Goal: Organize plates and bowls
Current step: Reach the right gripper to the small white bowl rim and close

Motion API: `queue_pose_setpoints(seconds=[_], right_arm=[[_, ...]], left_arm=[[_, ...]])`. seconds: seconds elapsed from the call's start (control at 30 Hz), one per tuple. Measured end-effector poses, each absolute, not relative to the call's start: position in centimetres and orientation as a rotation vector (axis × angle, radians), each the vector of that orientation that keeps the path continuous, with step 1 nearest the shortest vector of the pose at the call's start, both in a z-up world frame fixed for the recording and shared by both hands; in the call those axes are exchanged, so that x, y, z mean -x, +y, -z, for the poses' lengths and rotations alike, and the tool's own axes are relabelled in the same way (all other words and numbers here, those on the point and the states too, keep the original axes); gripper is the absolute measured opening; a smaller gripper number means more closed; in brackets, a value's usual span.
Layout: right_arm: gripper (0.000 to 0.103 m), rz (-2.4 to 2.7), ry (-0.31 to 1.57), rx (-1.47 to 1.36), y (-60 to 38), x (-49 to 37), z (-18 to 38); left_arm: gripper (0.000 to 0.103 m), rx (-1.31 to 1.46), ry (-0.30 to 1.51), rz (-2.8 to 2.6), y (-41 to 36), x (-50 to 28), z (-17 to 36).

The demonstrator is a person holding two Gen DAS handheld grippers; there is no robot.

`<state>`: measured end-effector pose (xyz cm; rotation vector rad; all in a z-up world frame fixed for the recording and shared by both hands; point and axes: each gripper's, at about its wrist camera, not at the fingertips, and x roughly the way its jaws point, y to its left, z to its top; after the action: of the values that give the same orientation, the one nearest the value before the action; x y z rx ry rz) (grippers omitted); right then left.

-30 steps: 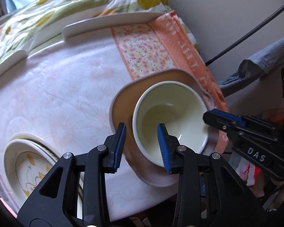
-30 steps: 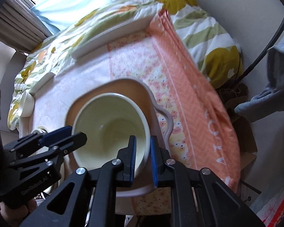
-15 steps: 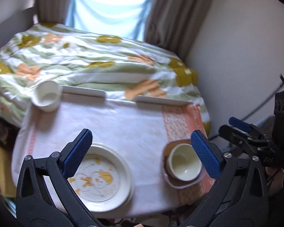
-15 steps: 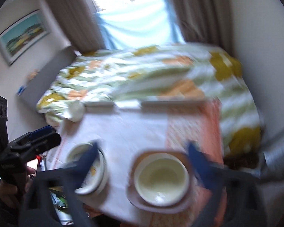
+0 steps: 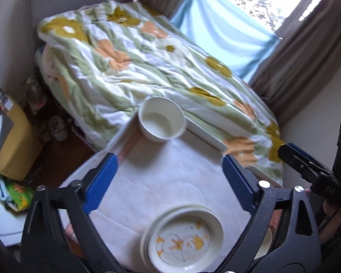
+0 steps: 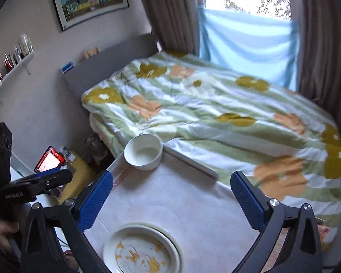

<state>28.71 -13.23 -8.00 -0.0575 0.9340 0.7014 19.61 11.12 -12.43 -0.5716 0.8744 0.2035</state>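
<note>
A white bowl point(image 5: 161, 122) point(image 6: 144, 152) stands at the far left corner of the white-clothed table point(image 5: 193, 159) point(image 6: 181, 195). A stack of cream plates with a yellow pattern point(image 5: 184, 238) point(image 6: 141, 250) lies at the near edge. A cream bowl point(image 5: 264, 241) peeks out behind my left gripper's right finger. My left gripper point(image 5: 169, 173) hangs above the table with its jaws wide but closing, nothing between them. My right gripper point(image 6: 171, 177) is open and empty above the plates. Each gripper also appears in the other's view, the right gripper point(image 5: 307, 170) and the left gripper point(image 6: 45, 179).
A bed with a flowered duvet point(image 5: 159, 63) point(image 6: 216, 104) lies just beyond the table. White rails point(image 5: 204, 134) point(image 6: 188, 161) line the table's far edge. A yellow box point(image 5: 13, 141) and clutter stand on the floor at left. Curtains point(image 6: 318, 45) frame the window.
Both grippers let go of the cream bowl on the tan plate, opened wide, then rose, pulled back and swung left. The patterned plates and far white bowl now fill the views.
</note>
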Motion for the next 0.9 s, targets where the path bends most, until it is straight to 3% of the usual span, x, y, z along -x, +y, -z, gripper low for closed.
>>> queue_pose_setpoints(seconds=[0.03,0.07,0.13,0.2,0.3,0.43,0.67,0.8,0.9], right_arm=[[0.103,-0.697,0.969,0.069,-12.0,-29.9,9.2],[0.103,-0.679,1.020,0.094,-10.2,-31.6,11.0],[0.095,-0.684,1.073,0.106,-8.4,-33.4,13.4],[0.077,-0.705,1.142,0.112,-6.3,-35.3,16.1],[0.067,-0.727,1.208,0.141,-3.5,-36.9,19.4],[0.062,-0.744,1.261,0.135,-1.9,-38.1,22.2],[0.045,-0.754,1.325,0.120,-0.3,-39.8,25.3],[0.032,-0.754,1.350,0.113,-0.2,-40.3,26.4],[0.027,-0.750,1.332,0.130,0.3,-40.4,26.5]], left_arm=[[0.084,0.593,0.887,-0.204,11.9,-20.3,13.4],[0.075,0.621,0.902,-0.200,12.6,-21.4,14.7],[0.061,0.670,0.939,-0.194,13.8,-23.6,17.5],[0.047,0.697,0.973,-0.185,14.1,-25.6,19.7],[0.038,0.710,1.020,-0.177,14.8,-28.2,22.5],[0.035,0.727,1.062,-0.175,15.6,-30.5,25.2],[0.034,0.729,1.123,-0.185,16.9,-33.0,28.5],[0.020,0.709,1.140,-0.197,17.0,-33.7,29.2],[0.020,0.681,1.147,-0.194,16.9,-33.9,29.3]])
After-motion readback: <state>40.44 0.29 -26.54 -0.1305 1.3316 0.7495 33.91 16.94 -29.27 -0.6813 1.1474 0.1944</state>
